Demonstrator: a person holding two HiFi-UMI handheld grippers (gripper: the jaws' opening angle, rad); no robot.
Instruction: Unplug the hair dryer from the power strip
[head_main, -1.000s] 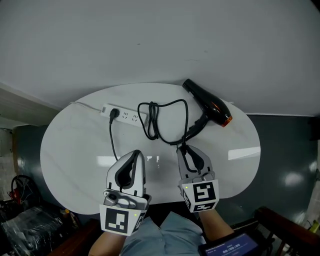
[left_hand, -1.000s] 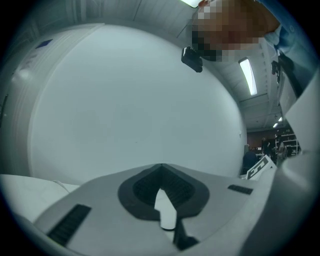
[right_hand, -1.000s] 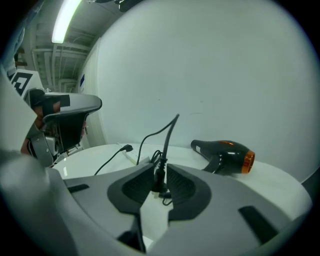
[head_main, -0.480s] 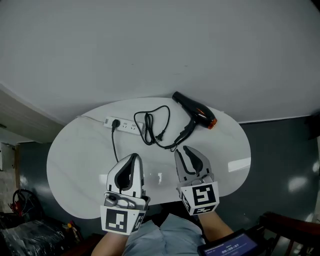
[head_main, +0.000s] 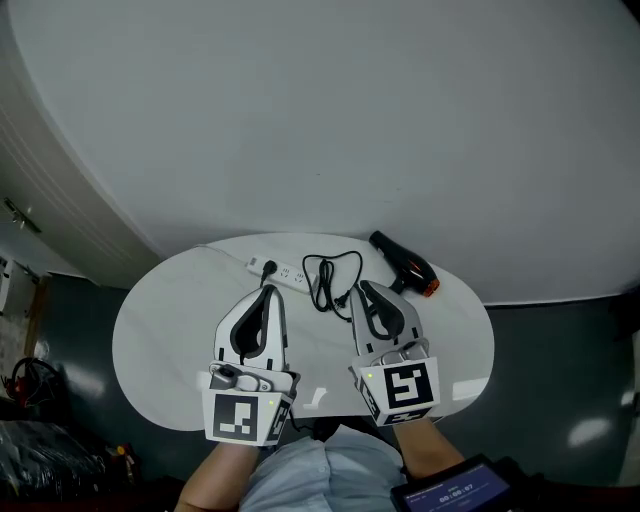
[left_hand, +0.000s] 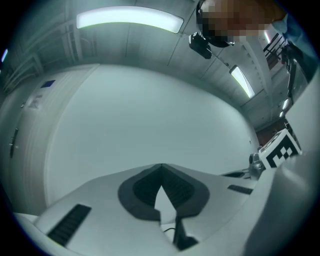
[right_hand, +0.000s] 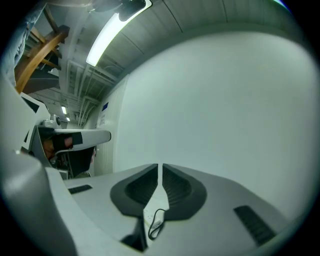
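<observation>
Head view, looking down over my two hands: the unplugging reads as not yet done. On the white oval table (head_main: 165, 340), a long white power strip (head_main: 291, 275) lies near the far edge at about 11 o'clock. A black plug (head_main: 268, 267) is seated in the socket nearest its left end. A loosely coiled black cord (head_main: 329, 280) rests at 12 o'clock, just beside the strip. The black hair dryer with an orange-red tip (head_main: 402, 268) lies on its side at 2 o'clock, apart from the strip. I cannot trace whether the seated plug belongs to that coil, since my grippers cover the near part of the table. I judge it is the dryer's, so the whole pull is left to do.

My left gripper (head_main: 266, 292) has its jaws together at the tips with nothing between them. My right gripper (head_main: 362, 288) shows only a thin slit between its jaws, which are closing on nothing. Both hang over the table's 6 o'clock half, pointing toward the strip and cord, and touch neither.

Containers: none in view, no box, tray or bin. The nearest thing to one is the strip's row of sockets. One is filled by the plug; the others are too small to read but look empty.
</observation>
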